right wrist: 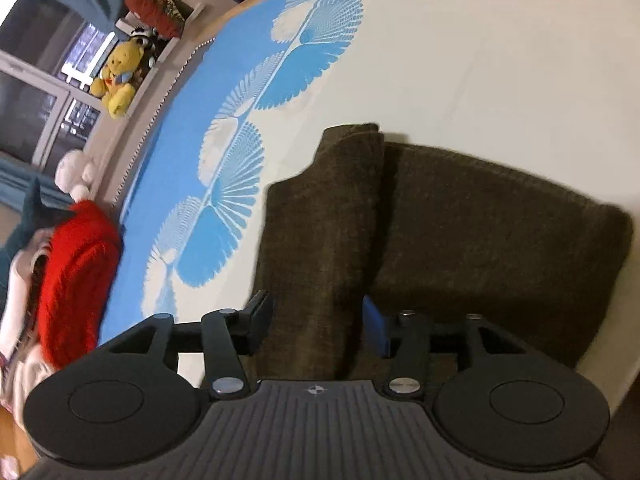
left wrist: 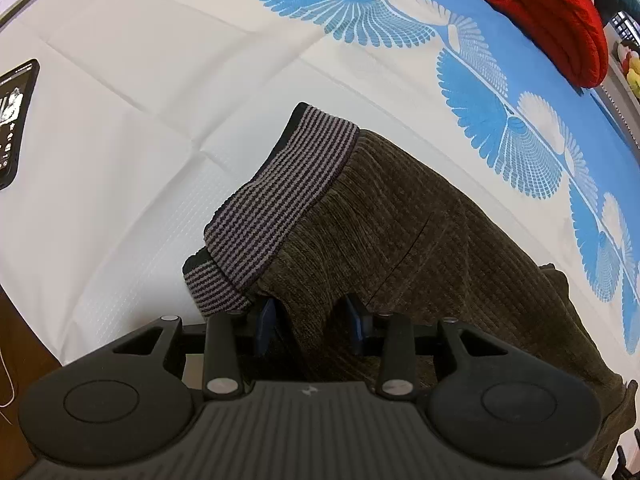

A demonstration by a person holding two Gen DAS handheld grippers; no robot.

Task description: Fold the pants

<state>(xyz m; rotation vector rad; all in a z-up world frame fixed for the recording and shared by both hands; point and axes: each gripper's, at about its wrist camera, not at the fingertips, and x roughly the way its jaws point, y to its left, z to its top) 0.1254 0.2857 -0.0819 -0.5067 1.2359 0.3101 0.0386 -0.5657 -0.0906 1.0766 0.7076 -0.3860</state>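
Dark olive corduroy pants (left wrist: 400,220) with a grey-and-black striped waistband (left wrist: 288,184) lie on the white and blue bedsheet (left wrist: 120,100). My left gripper (left wrist: 311,320) points steeply down and is shut on a bunched fold of the fabric just below the waistband, which stands raised off the sheet. In the right wrist view the pants (right wrist: 480,232) lie folded, with a narrower doubled strip (right wrist: 328,220) running away from me. My right gripper (right wrist: 318,320) stands open around that strip, and its blue pads (right wrist: 376,324) do not press on the cloth.
A red fluffy garment (left wrist: 540,12) lies on the blue part of the sheet. A dark phone (left wrist: 12,120) rests at the sheet's left edge. A yellow plush bear (right wrist: 116,76) and other soft toys sit on a sill by the window beyond the bed.
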